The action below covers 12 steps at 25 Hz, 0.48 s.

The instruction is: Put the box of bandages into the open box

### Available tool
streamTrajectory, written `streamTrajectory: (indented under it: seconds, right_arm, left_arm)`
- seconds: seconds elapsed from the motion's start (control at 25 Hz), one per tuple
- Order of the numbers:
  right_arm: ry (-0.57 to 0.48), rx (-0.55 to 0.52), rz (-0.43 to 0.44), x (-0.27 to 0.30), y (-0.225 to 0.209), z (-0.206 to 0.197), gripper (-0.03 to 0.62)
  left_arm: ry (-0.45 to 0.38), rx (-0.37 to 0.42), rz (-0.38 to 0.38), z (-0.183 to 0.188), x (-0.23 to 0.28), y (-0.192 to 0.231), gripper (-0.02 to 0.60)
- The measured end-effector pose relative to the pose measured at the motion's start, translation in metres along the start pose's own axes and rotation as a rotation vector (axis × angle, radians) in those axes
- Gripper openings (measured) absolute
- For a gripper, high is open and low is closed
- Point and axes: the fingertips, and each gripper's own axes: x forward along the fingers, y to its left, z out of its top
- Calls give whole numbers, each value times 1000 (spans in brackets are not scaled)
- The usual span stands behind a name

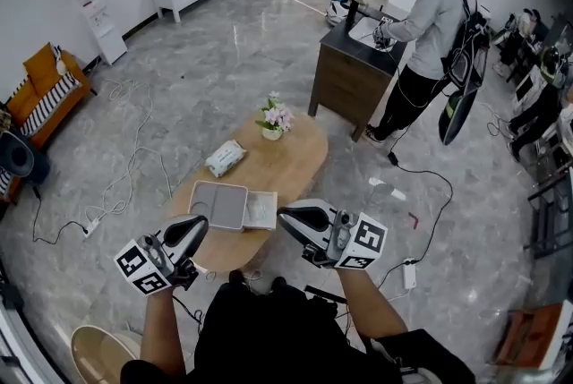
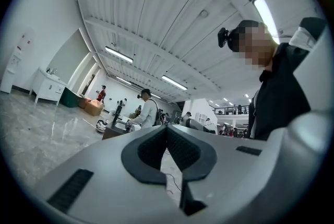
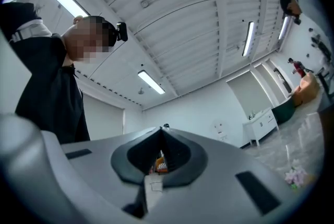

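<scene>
1. The white rectangular box of bandages (image 1: 226,157) lies flat on the oval wooden table (image 1: 304,160), just beyond the open grey box (image 1: 235,207) and apart from both grippers.
2. Left gripper (image 1: 199,226): jaws pressed together, holding nothing, near the open box.
3. Right gripper (image 1: 286,215): jaws together, holding nothing, just beside the open box.

Just ahead of my left gripper (image 1: 199,226), the flat grey box (image 1: 219,205) and the pale piece (image 1: 261,210) touching its right side are too small for me to tell which is lid, tray or bandage box. The table (image 1: 295,160) has its near edge hidden under my left gripper and my right gripper (image 1: 288,216). In the right gripper view an orange-and-white speck (image 3: 160,164) shows through the slit behind my closed jaws, too small to name, and behind my left gripper a round pale seat (image 1: 97,354) is cut off by the bottom edge.
</scene>
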Motion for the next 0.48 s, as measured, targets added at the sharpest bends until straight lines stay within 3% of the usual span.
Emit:
streamTrajectory:
  seconds: [0.12,0.28,0.48]
  right_arm:
    - [-19,10,1,-23,9,-10,11]
    - [-41,104,22,-40,20,-19,11]
    - [-50,153,7,-53,50,-19,11]
  left_arm:
    - [7,-9,-7,-12,-6,-9,16]
    - [48,-68,-16,-27,-4,-13,15]
    - [119,-98,-156,-37,-6,-46,15]
